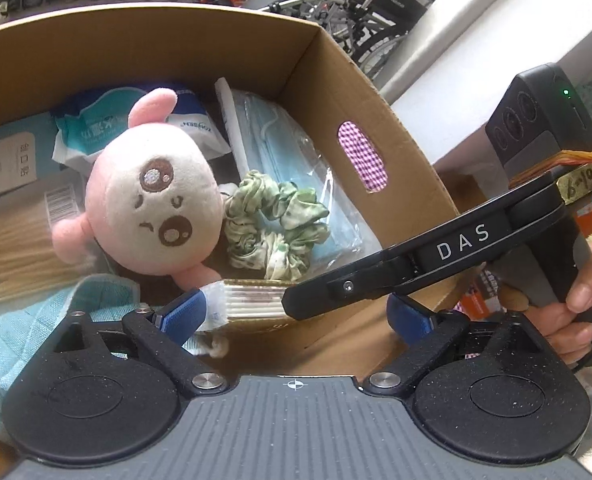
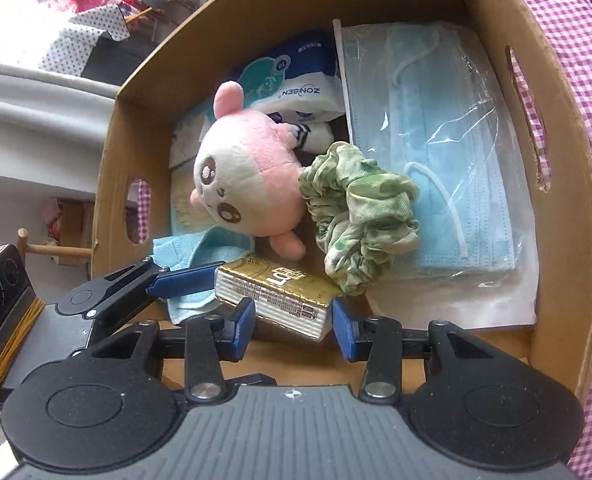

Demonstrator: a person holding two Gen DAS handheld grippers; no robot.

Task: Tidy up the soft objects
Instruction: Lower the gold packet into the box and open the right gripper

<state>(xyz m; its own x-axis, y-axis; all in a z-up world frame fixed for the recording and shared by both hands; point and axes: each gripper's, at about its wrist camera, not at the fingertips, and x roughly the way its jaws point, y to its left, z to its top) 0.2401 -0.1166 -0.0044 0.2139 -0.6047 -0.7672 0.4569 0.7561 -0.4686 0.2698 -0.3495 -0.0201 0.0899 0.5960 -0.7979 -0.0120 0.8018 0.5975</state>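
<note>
Item: gold tissue pack [image 2: 274,294], in my right gripper [image 2: 290,330], jaws clamped on its ends, low inside the cardboard box [image 2: 567,200] for stowing. Left gripper [image 1: 296,316] wide, empty. Contents: scrunchie [image 2: 359,220] at one o'clock, plush [image 2: 248,184] at eleven, masks [image 2: 455,152] beyond.

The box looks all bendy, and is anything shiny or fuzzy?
Left wrist view: the fisheye lens curves the cardboard box rim; the toothpicks look smeared. Right wrist view: glare streaks the mask bag; the plush toy is sharp.
</note>
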